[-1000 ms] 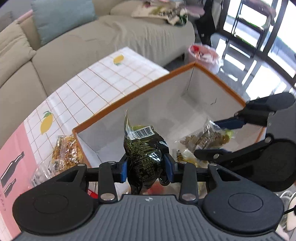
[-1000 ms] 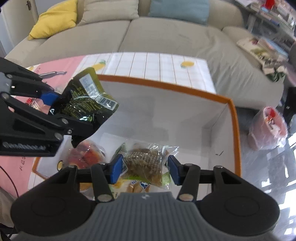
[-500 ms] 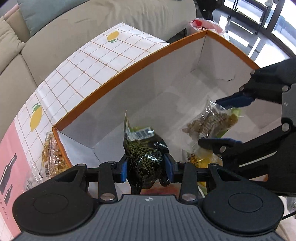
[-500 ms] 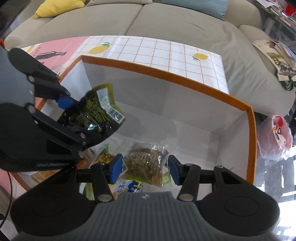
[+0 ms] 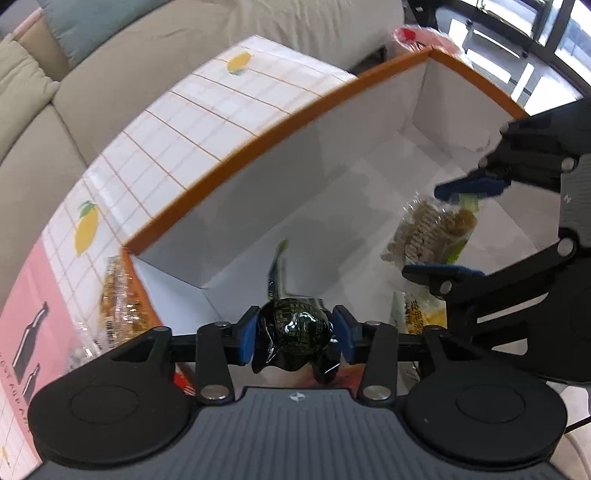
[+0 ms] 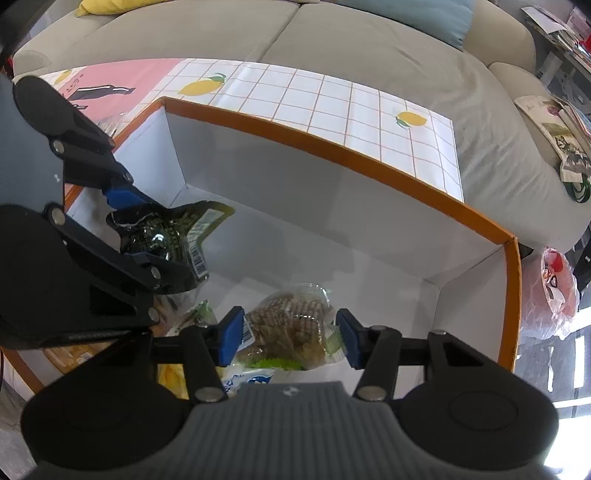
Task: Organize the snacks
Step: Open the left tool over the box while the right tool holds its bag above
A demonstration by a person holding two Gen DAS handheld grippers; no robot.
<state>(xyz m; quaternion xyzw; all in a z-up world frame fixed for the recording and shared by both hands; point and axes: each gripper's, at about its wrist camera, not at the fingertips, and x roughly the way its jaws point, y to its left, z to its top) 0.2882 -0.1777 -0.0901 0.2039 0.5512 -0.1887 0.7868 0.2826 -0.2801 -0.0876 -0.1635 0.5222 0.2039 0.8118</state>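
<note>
My left gripper [image 5: 294, 338] is shut on a dark green snack packet [image 5: 293, 330] and holds it inside the orange-rimmed white box [image 5: 258, 147]. The packet also shows in the right wrist view [image 6: 166, 236], tilted. My right gripper [image 6: 288, 338] is shut on a clear bag of brown crackers [image 6: 288, 328], low inside the same box [image 6: 332, 151]; that bag also shows in the left wrist view [image 5: 432, 230]. Other snack packets [image 6: 251, 380] lie on the box floor under it.
The box stands on a table with a lemon-print cloth [image 6: 332, 99]. A clear bag of golden snacks [image 5: 118, 291] lies outside the box's left corner. A beige sofa [image 6: 221, 33] runs behind the table. A pink plastic bag [image 6: 554, 295] sits on the floor at right.
Both grippers have sunk deeper into the box with their packets. The dark green packet has tipped forward and down.
</note>
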